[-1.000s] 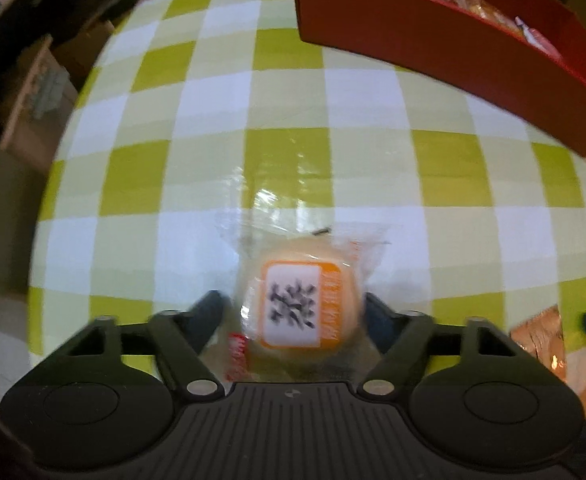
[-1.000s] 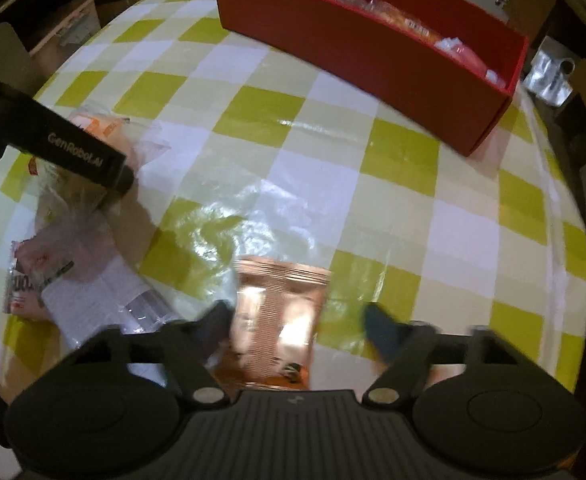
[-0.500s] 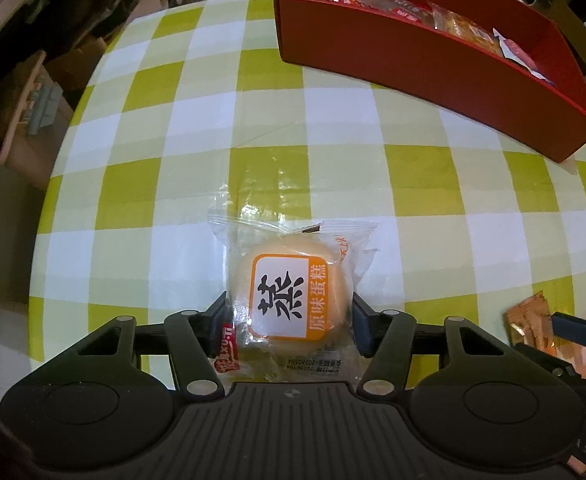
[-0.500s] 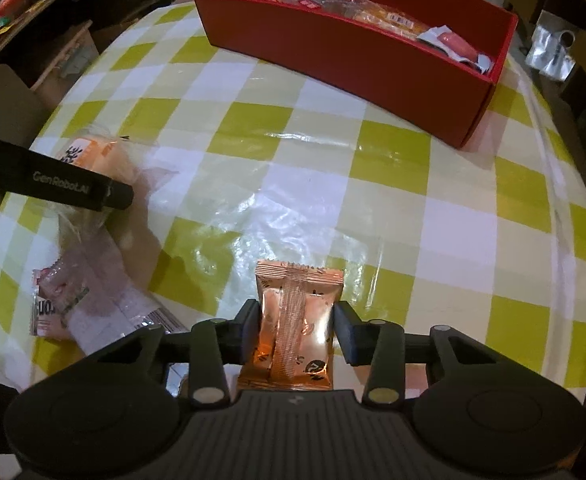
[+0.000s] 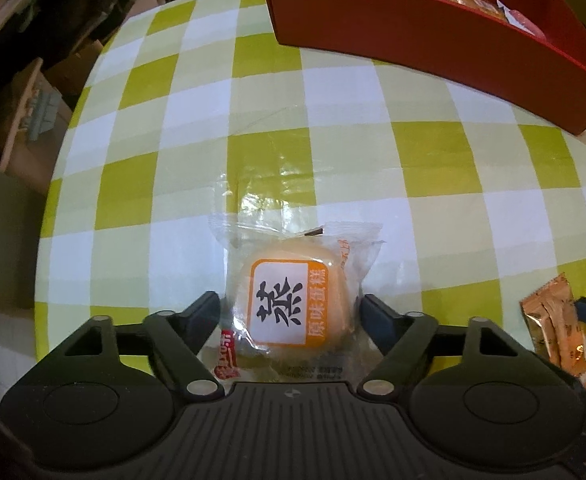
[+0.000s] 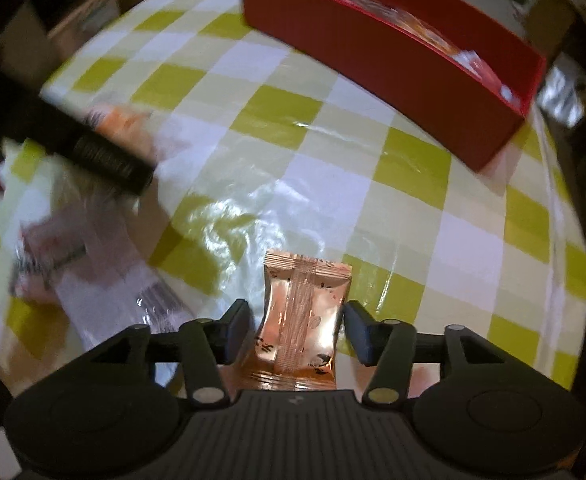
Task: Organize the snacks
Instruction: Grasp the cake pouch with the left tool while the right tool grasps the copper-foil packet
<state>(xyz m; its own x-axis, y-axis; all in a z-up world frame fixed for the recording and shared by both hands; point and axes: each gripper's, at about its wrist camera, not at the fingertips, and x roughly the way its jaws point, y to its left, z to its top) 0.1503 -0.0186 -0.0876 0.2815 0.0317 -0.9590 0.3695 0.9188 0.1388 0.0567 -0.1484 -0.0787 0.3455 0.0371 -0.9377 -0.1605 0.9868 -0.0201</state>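
Straddling the wrapped cake [image 5: 289, 308] near the table's [image 5: 333, 160] left edge, the left gripper [image 5: 289, 312] has just been opening, pads clear of it. Right gripper [image 6: 297, 322] clamps the copper snack packet [image 6: 301, 320]; the red box [image 5: 433, 28] sits at the far edge.

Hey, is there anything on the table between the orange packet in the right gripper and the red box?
Nothing visible. The right gripper is shut on the orange packet, and only bare checked tablecloth lies between it and the red box. The other wrappers lie off to the left, out of that path.
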